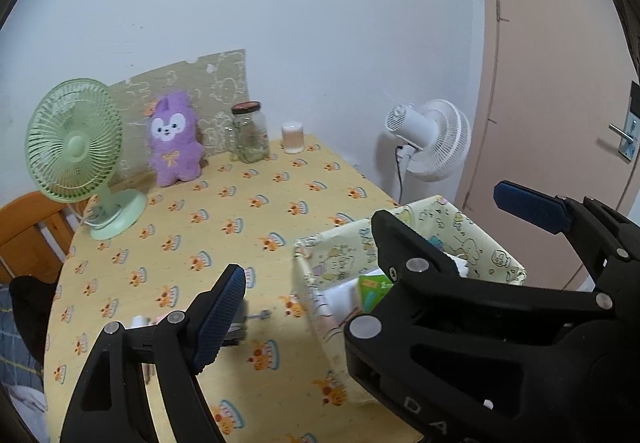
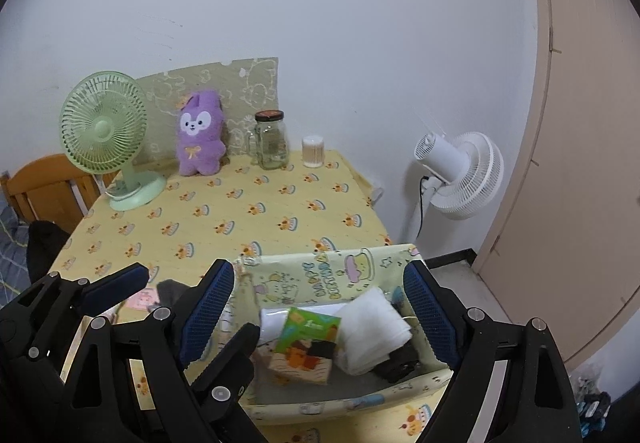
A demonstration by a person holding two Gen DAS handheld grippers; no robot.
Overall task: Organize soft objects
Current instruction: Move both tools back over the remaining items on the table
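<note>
At the far left of the table stands a pale green desk fan [image 2: 105, 131] on a round base, and just right of it a fluffy purple plush rabbit [image 2: 199, 140] sits upright against a patterned olive board propped on the wall; it is the one soft thing set out of the way, well apart from the bin, and is probably next to be collected. Right of the rabbit are a clear glass jar with a dark lid [image 2: 272, 142] and a small cylindrical pot of cotton swabs [image 2: 313, 151], hard items that likely stay put. Nearer, on the yellow cake-print tablecloth [image 2: 240, 219], a small dark grey cloth [image 2: 170, 291] lies beside a pink card, between the left gripper [image 2: 178, 293] and the bin. That gripper hangs empty with its jaws spread wide. At the near right, the fabric storage bin with cartoon print [image 2: 320, 271] already holds a folded white towel [image 2: 374, 327], a green tissue packet [image 2: 310, 329] and a dark bundle. The right gripper [image 2: 320, 317] hovers over it, jaws apart and holding nothing.
</note>
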